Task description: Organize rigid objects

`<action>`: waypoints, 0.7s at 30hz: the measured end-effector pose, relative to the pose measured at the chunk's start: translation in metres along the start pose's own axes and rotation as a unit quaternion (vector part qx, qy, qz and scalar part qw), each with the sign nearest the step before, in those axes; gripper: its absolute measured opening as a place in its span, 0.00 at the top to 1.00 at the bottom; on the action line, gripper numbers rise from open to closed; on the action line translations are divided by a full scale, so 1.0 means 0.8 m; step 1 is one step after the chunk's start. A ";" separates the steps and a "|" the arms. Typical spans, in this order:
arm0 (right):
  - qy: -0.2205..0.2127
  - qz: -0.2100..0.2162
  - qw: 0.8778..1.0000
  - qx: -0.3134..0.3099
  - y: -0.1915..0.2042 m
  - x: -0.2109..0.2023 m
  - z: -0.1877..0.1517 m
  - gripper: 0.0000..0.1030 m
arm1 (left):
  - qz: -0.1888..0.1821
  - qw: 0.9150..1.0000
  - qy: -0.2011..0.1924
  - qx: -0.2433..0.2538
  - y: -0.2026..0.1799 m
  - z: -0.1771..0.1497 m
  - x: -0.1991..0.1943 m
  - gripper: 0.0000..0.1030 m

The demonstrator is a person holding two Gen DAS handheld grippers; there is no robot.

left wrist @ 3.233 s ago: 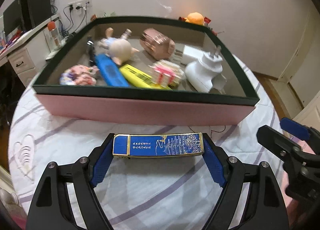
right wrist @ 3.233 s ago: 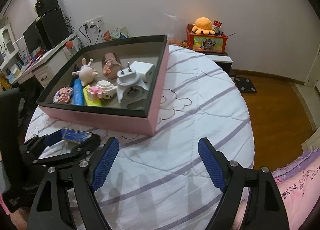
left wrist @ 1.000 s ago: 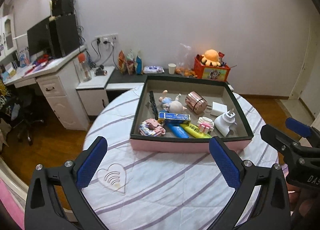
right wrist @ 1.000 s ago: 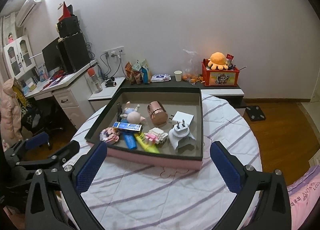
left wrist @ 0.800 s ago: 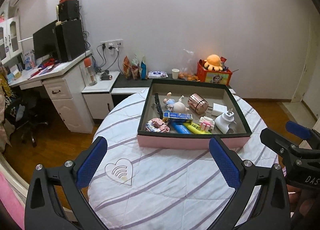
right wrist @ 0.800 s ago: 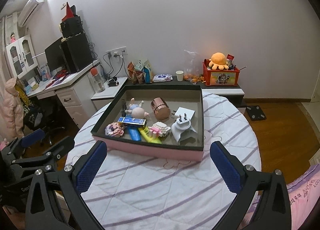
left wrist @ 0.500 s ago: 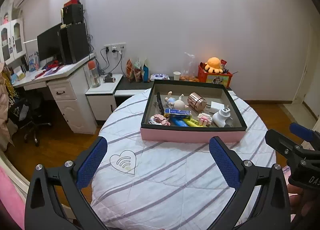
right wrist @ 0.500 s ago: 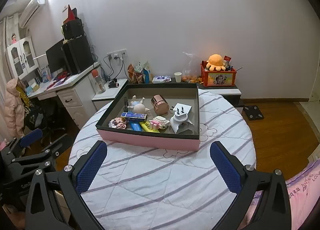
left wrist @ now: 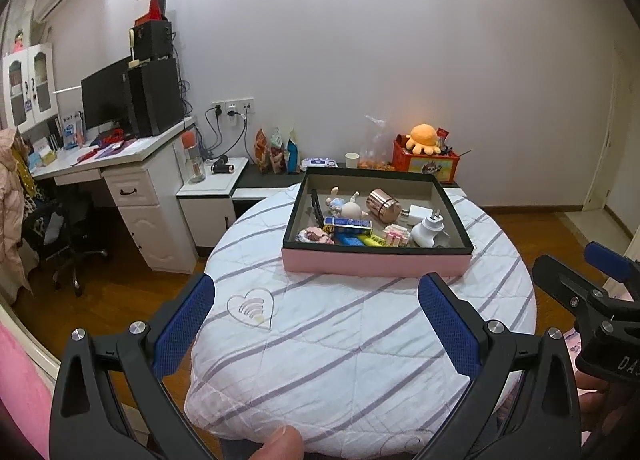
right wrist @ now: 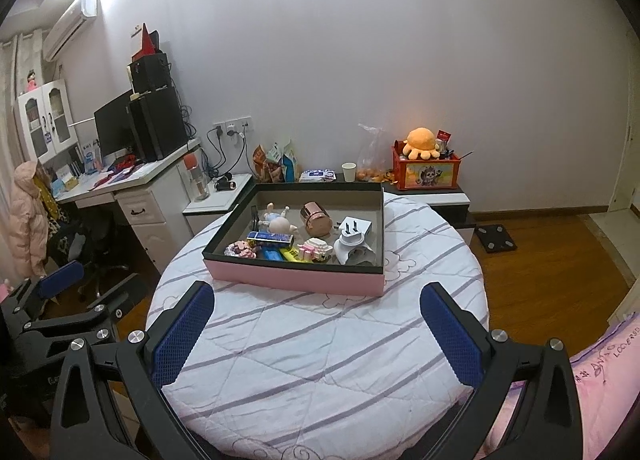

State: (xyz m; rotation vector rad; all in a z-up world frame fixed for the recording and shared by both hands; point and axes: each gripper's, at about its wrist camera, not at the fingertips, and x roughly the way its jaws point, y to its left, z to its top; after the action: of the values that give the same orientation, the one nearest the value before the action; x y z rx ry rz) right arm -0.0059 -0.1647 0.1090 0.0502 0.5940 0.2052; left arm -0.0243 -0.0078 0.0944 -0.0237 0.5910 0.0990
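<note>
Both grippers are hanging wide and empty over the round table (left wrist: 360, 344): left gripper (left wrist: 316, 324), right gripper (right wrist: 316, 324). The blue box (left wrist: 347, 224) is lying in the tray (left wrist: 374, 262), seemingly atop other toys.

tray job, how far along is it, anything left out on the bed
Looks done: the blue box, doll, copper cup and plug all lie inside the tray. Both claws, left and right, are open and hold nothing. No loose items show on the bedspread.

both grippers, left (left wrist: 316, 312) and right (right wrist: 316, 316), held level with fingers spread wide, empty
</note>
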 end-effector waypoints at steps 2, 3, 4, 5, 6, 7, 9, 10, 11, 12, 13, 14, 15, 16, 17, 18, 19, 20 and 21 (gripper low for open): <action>0.000 -0.001 1.000 0.000 0.002 -0.007 -0.006 0.00 | 0.001 1.000 0.002 -0.003 0.000 -0.008 -0.007 0.00; -0.001 -0.002 1.000 0.000 0.003 -0.011 -0.010 0.00 | 0.002 1.000 0.004 -0.002 -0.001 -0.011 -0.010 0.00; -0.002 -0.004 1.000 0.000 0.003 -0.015 -0.013 0.00 | 0.004 1.000 0.003 -0.001 -0.002 -0.014 -0.014 0.00; -0.006 -0.004 1.000 0.002 0.003 -0.023 -0.018 0.00 | 0.007 1.000 0.002 -0.001 -0.003 -0.018 -0.019 0.00; -0.010 -0.005 1.000 0.002 0.004 -0.028 -0.021 0.00 | 0.009 1.000 0.000 0.000 -0.005 -0.022 -0.024 0.00; -0.013 -0.009 1.000 -0.001 0.005 -0.035 -0.023 0.00 | 0.010 1.000 -0.002 -0.001 -0.007 -0.026 -0.029 0.00; -0.022 -0.016 1.000 -0.008 0.007 -0.046 -0.026 0.00 | 0.001 1.000 -0.003 -0.006 -0.008 -0.033 -0.039 0.00; -0.029 -0.017 0.999 -0.011 0.008 -0.055 -0.026 0.00 | -0.001 1.000 -0.003 -0.009 -0.008 -0.036 -0.043 0.00; -0.034 -0.017 0.999 -0.013 0.009 -0.062 -0.026 0.00 | 0.000 1.000 -0.005 -0.012 -0.008 -0.039 -0.049 0.00; -0.041 -0.018 0.999 -0.018 0.011 -0.070 -0.026 0.00 | 0.000 1.000 -0.009 -0.010 -0.009 -0.041 -0.052 0.00; -0.045 -0.019 0.999 -0.023 0.013 -0.075 -0.026 0.00 | 0.003 1.000 -0.010 -0.005 -0.010 -0.042 -0.055 0.00; -0.049 -0.021 0.998 -0.027 0.016 -0.078 -0.024 0.00 | 0.005 1.000 -0.011 0.000 -0.012 -0.041 -0.055 0.00; -0.052 -0.023 0.998 -0.028 0.016 -0.080 -0.022 0.00 | 0.009 1.000 -0.013 0.006 -0.014 -0.040 -0.056 0.00; -0.055 -0.024 0.998 -0.028 0.017 -0.081 -0.020 0.00 | 0.016 1.000 -0.015 0.011 -0.015 -0.037 -0.056 0.00; -0.055 -0.023 0.998 -0.028 0.018 -0.081 -0.020 0.00 | 0.023 0.999 -0.019 0.013 -0.015 -0.035 -0.057 0.00; -0.054 -0.023 0.998 -0.028 0.019 -0.080 -0.021 0.00 | 0.024 0.999 -0.020 0.012 -0.015 -0.035 -0.057 0.00; -0.052 -0.024 0.998 -0.030 0.020 -0.077 -0.022 0.00 | 0.022 1.000 -0.019 0.010 -0.015 -0.033 -0.056 0.00; -0.048 -0.023 0.998 -0.031 0.021 -0.074 -0.023 0.00 | 0.018 1.000 -0.017 0.007 -0.014 -0.032 -0.055 0.00; -0.047 -0.021 0.998 -0.031 0.022 -0.073 -0.024 0.00 | 0.017 1.000 -0.017 0.005 -0.013 -0.032 -0.055 0.00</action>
State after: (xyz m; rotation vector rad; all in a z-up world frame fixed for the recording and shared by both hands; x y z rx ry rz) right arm -0.0670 -0.1600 0.1268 -0.0122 0.4951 0.1787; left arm -0.0739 -0.0236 0.0979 -0.0023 0.5583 0.1297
